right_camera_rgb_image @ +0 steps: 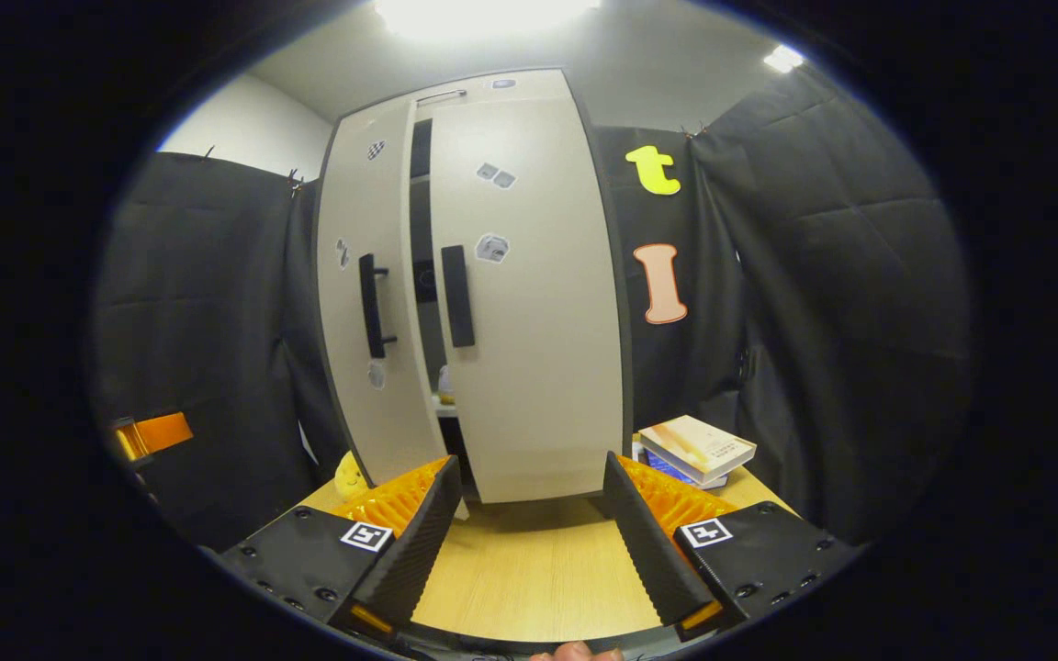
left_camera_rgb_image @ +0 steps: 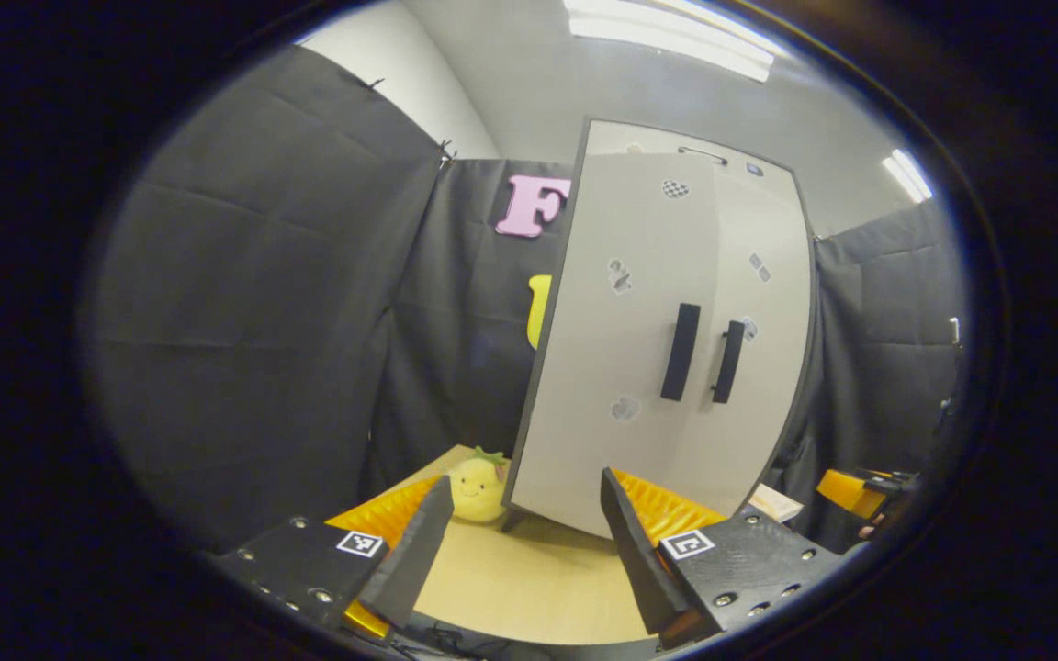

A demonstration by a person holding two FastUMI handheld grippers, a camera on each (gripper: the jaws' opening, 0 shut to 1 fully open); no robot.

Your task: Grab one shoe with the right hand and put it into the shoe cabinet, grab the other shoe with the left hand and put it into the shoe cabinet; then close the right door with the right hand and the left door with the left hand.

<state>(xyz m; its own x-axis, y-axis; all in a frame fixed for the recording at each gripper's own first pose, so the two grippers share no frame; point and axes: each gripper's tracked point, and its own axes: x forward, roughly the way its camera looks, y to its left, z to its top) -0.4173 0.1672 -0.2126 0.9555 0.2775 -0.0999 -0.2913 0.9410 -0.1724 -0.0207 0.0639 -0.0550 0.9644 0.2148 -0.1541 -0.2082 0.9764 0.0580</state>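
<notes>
The shoe cabinet stands upright at the back of the tabletop, its long axis vertical and its front turned toward both cameras. No shoe lies on the tabletop in front of the cabinet, so both are probably already inside, though the dark slot between the doors is too narrow to confirm it. The right door sits flat against the cabinet's front, which reads as closed. The left door is swung out a little, leaving a dark gap between the two handles, so the last step, pushing it home, looks unfinished. In the left gripper view the cabinet is seen at an angle, its doors looking almost flush, with the two handles side by side.

The left tongs hang low in front of the cabinet's base, jaws apart and empty, likely placed there to push the left door. The right tongs sit in front of the closed right door, also apart and holding nothing, likely because their share is done.

Just beside the cabinet's left foot is a small yellow plush toy. On the cabinet's right, near its base, rests a stack of books. Behind the cabinet hangs the black cloth wall.
</notes>
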